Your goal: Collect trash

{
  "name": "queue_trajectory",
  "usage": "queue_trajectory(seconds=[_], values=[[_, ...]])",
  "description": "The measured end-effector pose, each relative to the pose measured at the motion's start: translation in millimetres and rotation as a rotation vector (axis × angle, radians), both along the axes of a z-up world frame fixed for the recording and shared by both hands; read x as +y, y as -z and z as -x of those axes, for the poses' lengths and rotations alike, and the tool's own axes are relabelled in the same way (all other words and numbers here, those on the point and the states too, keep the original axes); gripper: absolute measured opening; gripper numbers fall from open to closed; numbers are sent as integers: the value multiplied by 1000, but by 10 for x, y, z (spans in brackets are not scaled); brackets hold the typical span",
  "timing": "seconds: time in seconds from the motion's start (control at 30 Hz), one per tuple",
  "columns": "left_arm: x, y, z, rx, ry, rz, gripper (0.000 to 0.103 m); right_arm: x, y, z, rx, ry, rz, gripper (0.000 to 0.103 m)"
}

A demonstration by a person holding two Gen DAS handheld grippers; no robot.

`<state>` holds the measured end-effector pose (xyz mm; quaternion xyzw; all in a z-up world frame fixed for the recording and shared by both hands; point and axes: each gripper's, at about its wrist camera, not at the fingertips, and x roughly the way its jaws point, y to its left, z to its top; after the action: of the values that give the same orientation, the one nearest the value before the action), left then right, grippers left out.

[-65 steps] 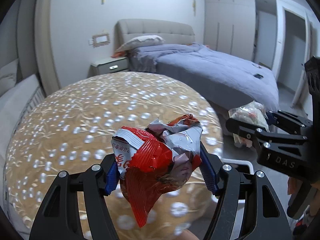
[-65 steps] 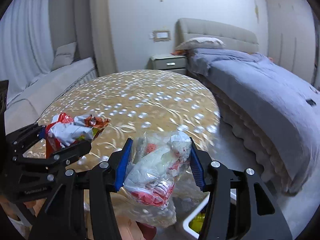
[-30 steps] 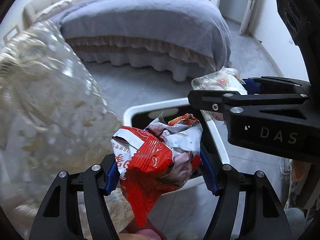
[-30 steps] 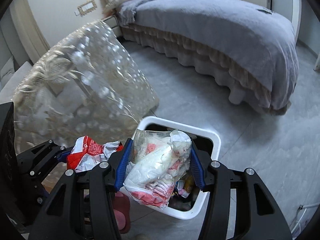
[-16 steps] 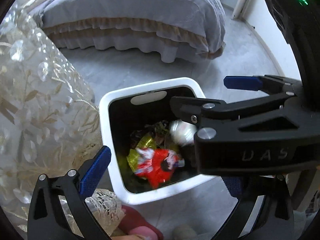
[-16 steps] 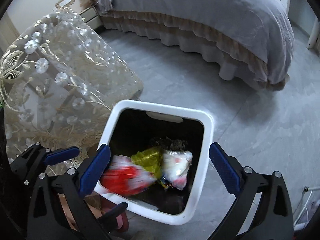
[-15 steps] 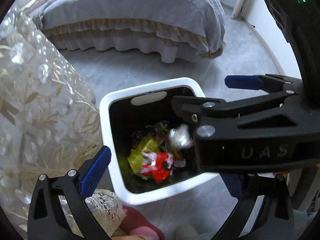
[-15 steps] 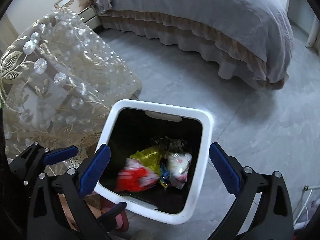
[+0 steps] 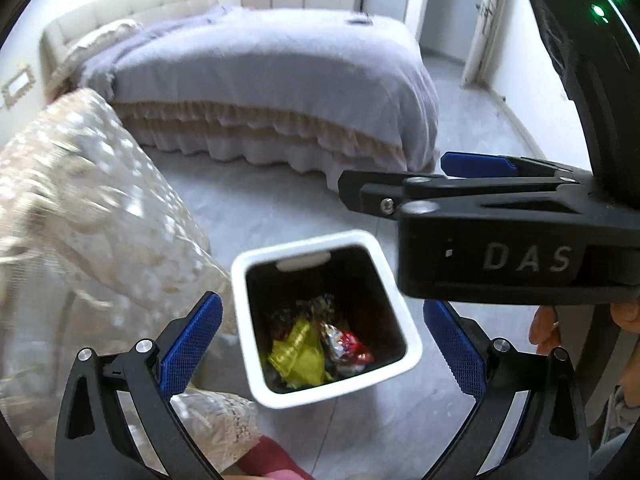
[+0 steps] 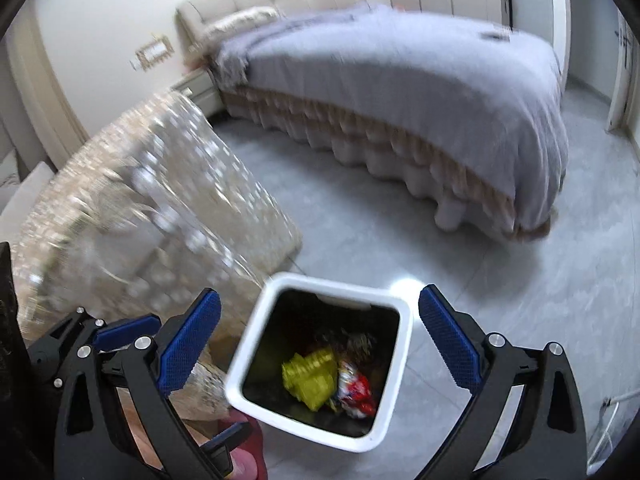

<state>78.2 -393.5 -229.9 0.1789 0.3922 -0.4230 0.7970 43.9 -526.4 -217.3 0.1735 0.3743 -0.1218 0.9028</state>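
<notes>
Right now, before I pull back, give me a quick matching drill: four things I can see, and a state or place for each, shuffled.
Things:
1. left tongs
2. yellow wrapper
3. bin
4. bed

States or places:
A. white rim, on the floor beside the draped table
B. open, holding nothing
C. grey cover, behind the bin
D. lying inside the bin

Pairs: 1-B, 2-D, 3-A, 4-C

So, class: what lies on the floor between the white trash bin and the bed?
Nothing: in the right wrist view, only bare grey floor separates the white trash bin from the bed. The left wrist view agrees.
</notes>
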Motion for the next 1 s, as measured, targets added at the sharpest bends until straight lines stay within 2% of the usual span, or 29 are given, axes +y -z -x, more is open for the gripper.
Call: queue_trajectory(seconds=[0.23, 0.33, 0.5, 0.67, 0.77, 0.93, 1.0], values=[[478, -644, 37, -96, -80, 94, 98, 337, -697, 88, -170, -65, 117, 99], [760, -876, 11, -121, -126, 138, 98, 501, -901, 73, -231, -98, 144, 98], [1298, -1137, -74, -211, -260, 153, 98, 851, -1138, -39, -310, -152, 158, 98], [1899, -1328, -121, -241, -397, 196, 98, 1267, -1362, -164, -383, -238, 144, 99], [2242, -1436, -120, -282, -496, 190, 98, 1565, -1456, -207, -416, -288, 159, 99], [2803, -1584, -91, -277, -619, 228, 98, 2043, -1604, -279, -465, -373, 155, 99], [3024, -1654, -64, -316, -686, 225, 98, 2194, -1660, -289, -485, -395, 154, 99]])
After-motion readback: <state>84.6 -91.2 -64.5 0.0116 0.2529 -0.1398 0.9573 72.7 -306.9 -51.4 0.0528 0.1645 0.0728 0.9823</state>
